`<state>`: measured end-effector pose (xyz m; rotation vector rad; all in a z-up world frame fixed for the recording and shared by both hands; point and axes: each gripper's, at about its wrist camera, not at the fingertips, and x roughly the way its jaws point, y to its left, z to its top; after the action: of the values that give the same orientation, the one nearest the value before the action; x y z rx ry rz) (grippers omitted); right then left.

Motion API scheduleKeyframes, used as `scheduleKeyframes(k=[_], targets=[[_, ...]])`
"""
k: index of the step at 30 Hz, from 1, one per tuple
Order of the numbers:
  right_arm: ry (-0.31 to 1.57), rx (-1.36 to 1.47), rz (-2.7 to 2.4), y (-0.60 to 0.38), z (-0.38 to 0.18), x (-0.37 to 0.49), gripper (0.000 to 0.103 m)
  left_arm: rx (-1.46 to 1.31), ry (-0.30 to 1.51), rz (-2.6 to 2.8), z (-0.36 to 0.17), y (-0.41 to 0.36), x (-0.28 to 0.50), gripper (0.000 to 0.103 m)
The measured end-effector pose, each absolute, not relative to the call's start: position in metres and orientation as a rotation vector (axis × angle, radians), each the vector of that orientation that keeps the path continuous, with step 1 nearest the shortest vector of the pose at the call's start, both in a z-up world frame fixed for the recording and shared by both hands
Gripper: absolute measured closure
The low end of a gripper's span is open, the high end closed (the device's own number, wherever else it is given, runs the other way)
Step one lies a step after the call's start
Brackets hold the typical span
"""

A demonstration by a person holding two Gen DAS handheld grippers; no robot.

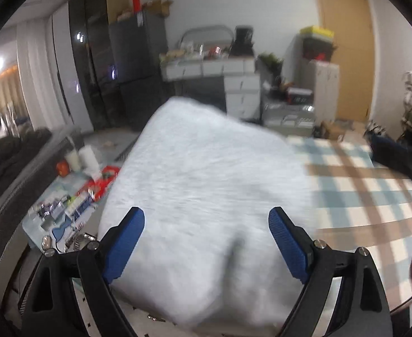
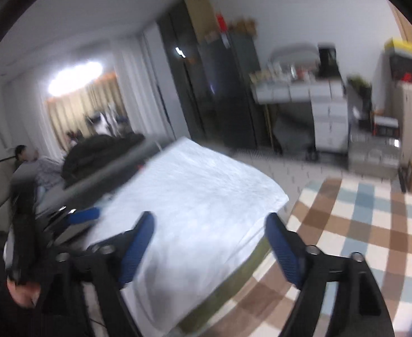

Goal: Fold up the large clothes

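Blue-padded tongs (image 1: pixel 206 248) wide, angled down

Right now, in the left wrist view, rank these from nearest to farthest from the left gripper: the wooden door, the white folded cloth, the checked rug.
From the left gripper, open over the table:
1. White folded cloth, directly under and ahead of the fingers.
2. Checked rug, on the floor to the right.
3. Wooden door, at the far wall, upper right.
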<state>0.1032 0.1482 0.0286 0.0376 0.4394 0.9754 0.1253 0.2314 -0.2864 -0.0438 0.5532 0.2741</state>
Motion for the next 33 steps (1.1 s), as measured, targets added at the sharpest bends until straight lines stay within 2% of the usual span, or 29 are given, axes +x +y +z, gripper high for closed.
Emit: scheduleKeyframes(k=[1, 3, 4, 7, 11, 16, 24, 33], targets=[[0.390, 0.043, 0.988, 0.133, 0.029, 0.082, 0.000, -0.039, 0.518, 0.284, -0.281, 0.227, 0.115, 0.015], [0.297, 0.043, 0.958, 0.104, 0.028, 0.043, 0.000, -0.034, 0.416, 0.303, -0.265, 0.207, 0.079, 0.010], [0.273, 0.047, 0.933, 0.092, 0.027, 0.032, 0.000, -0.036, 0.379, 0.307, -0.260, 0.203, 0.068, 0.001], [0.225, 0.100, 0.864, 0.055, 0.019, 0.001, 0.000, -0.073, 0.265, 0.308, -0.247, 0.186, 0.025, 0.001], [0.217, 0.139, 0.843, 0.019, 0.017, -0.025, 0.000, -0.151, 0.257, 0.274, -0.245, 0.172, -0.008, 0.001], [0.209, 0.175, 0.856, -0.002, 0.023, -0.053, 0.000, -0.206, 0.288, 0.305, -0.251, 0.171, -0.014, 0.001], [0.181, 0.162, 0.911, -0.004, 0.042, -0.087, 0.000, -0.223, 0.294, 0.343, -0.260, 0.171, -0.022, 0.001], [0.099, 0.106, 0.865, 0.000, 0.038, -0.108, 0.000, -0.245, 0.291, 0.340, -0.269, 0.171, -0.023, 0.001]])
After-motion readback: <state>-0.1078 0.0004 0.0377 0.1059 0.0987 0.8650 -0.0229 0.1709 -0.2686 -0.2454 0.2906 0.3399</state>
